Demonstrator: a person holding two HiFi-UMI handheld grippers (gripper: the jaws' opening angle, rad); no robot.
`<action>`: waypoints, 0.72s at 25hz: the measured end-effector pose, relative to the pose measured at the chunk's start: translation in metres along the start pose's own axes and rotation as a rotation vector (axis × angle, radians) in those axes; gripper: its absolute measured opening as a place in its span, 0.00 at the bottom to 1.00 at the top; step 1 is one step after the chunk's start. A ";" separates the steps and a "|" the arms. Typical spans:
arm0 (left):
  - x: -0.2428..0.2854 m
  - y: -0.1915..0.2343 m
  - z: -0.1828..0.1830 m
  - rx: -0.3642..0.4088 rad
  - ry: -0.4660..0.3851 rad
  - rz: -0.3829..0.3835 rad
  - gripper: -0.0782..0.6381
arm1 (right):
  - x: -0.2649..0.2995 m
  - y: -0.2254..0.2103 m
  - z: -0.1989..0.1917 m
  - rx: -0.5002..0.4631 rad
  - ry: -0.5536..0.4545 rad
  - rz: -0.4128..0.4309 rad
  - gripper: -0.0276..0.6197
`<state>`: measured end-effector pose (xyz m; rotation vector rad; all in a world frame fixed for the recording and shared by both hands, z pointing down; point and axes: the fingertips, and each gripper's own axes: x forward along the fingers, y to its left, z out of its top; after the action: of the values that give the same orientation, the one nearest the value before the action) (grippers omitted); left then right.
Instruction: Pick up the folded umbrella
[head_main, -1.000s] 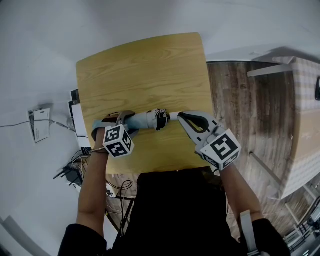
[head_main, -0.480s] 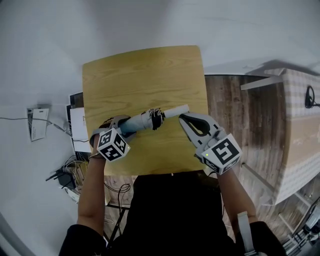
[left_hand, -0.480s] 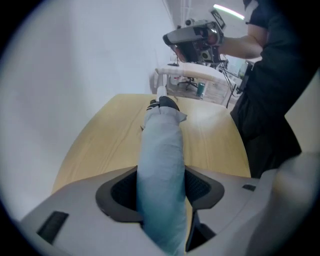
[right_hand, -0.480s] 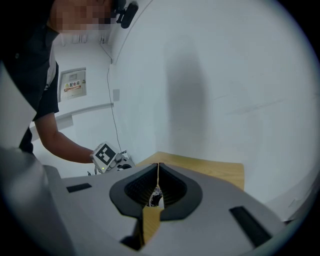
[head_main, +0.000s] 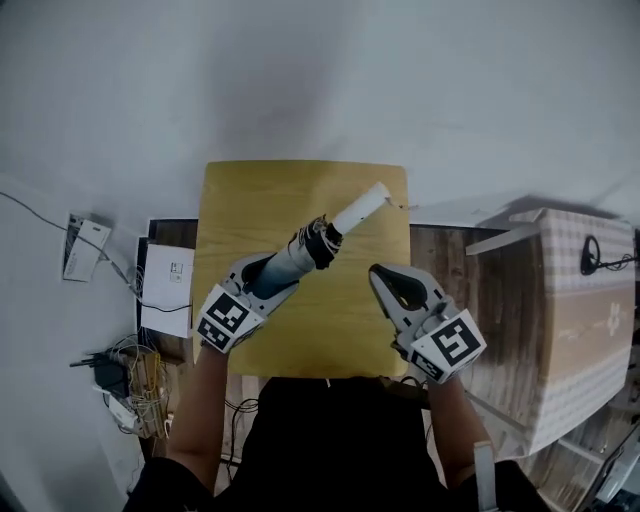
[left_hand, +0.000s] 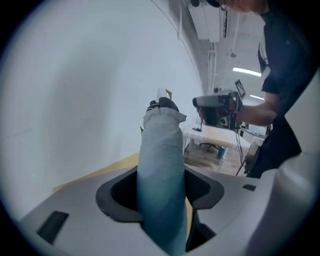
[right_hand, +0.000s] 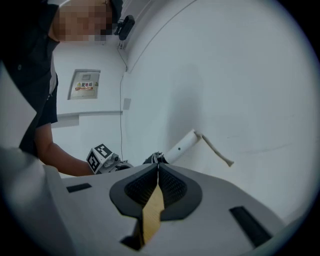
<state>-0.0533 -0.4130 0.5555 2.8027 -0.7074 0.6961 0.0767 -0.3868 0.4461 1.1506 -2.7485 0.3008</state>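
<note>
Umbrella (head_main: 292, 258) above wood table (head_main: 300, 195); white floor (head_main: 60, 330), cables (head_main: 135, 375) L; planks (head_main: 445, 255) R.

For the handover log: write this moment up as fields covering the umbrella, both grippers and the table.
object: folded pale blue-grey fabric umbrella with white handle
object state: raised off the table, tilted, handle end farthest from the person
holder: left gripper, jaws closed on the umbrella's fabric body
other hand: right gripper, jaws together, nothing between them, apart from the umbrella
surface: light wooden tabletop below both grippers
</note>
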 end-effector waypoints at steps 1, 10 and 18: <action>-0.008 -0.001 0.016 -0.024 -0.059 -0.003 0.48 | -0.001 0.005 0.010 -0.013 -0.015 0.000 0.07; -0.100 -0.006 0.126 -0.217 -0.534 -0.076 0.47 | -0.007 0.058 0.062 -0.109 -0.086 0.044 0.07; -0.207 -0.016 0.125 -0.290 -0.791 -0.165 0.48 | 0.012 0.138 0.062 -0.081 -0.117 0.116 0.07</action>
<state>-0.1567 -0.3487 0.3465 2.7520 -0.5956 -0.5452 -0.0340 -0.3150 0.3705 1.0217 -2.9058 0.1372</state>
